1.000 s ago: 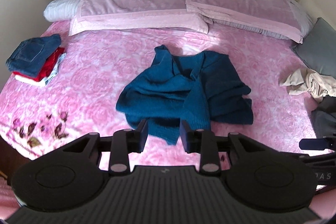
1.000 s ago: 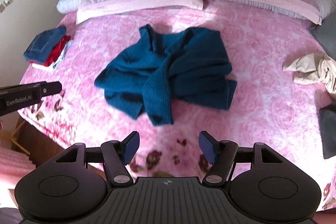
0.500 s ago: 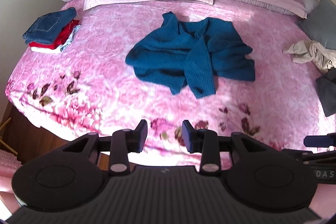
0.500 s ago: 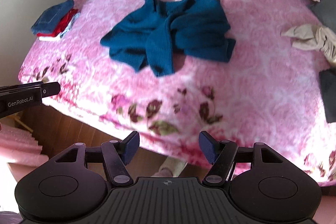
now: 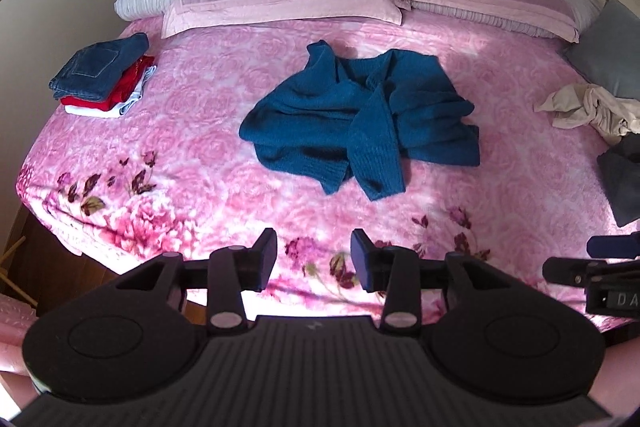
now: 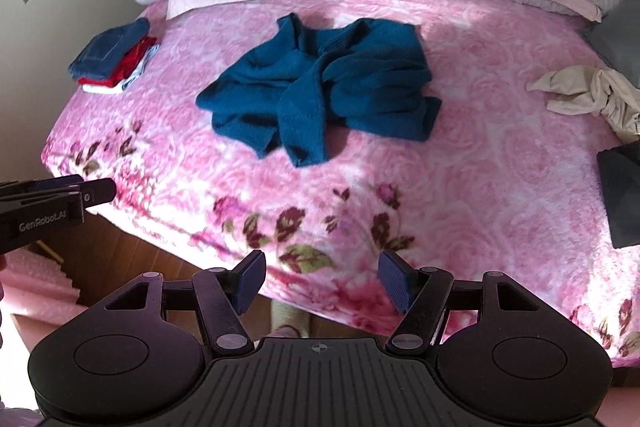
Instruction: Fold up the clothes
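Teal sweater (image 5: 360, 119) lies crumpled mid-bed (image 5: 200, 155), untouched (folded stack (image 5: 102, 79) at the far left edge). Left tool (image 5: 313, 259) and right tool (image 6: 320, 281) both released, empty, hovering over the bed's near edge.

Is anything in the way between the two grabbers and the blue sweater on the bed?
Nothing visible. Only bare pink bedspread lies between the open left gripper, the open right gripper and the crumpled teal sweater.
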`<action>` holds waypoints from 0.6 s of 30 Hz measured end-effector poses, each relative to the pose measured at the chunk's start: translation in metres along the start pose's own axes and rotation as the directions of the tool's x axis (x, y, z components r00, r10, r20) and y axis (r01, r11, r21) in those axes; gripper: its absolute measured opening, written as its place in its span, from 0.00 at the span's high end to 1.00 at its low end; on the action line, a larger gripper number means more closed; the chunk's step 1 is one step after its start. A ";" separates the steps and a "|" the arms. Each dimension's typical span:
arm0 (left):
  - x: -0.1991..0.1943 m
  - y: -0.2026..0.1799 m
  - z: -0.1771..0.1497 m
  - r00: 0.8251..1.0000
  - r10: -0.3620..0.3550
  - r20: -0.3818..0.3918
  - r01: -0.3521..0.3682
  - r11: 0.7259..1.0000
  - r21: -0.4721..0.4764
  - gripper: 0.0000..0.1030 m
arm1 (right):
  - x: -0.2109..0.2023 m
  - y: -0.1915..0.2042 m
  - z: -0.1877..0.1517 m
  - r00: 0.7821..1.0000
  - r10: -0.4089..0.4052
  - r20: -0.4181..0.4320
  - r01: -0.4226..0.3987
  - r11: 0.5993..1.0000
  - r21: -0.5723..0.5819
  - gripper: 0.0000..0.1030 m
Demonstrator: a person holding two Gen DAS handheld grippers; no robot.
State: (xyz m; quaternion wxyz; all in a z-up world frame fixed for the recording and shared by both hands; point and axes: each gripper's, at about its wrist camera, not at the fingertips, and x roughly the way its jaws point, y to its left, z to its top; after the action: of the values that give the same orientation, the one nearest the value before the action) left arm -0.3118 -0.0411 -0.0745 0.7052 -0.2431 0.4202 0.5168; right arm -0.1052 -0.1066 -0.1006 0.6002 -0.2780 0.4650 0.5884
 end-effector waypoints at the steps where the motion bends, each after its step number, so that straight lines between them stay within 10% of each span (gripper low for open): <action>1: 0.004 0.004 0.003 1.000 -0.001 -0.002 0.001 1.000 -0.009 0.65 | 0.002 -0.001 0.003 1.000 0.001 0.008 -0.001 1.000 0.007 0.36; 18: 0.128 0.093 0.131 0.996 -0.082 -0.045 0.084 0.996 0.038 0.63 | 0.085 0.008 0.119 0.993 -0.084 0.088 0.066 0.981 0.185 0.36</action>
State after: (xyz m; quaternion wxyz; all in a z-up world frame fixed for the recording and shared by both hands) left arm -0.3393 0.1599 -0.1044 0.7215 -0.2571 0.4351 0.4733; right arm -0.0958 0.0370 -0.1248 0.6662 -0.2113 0.4769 0.5330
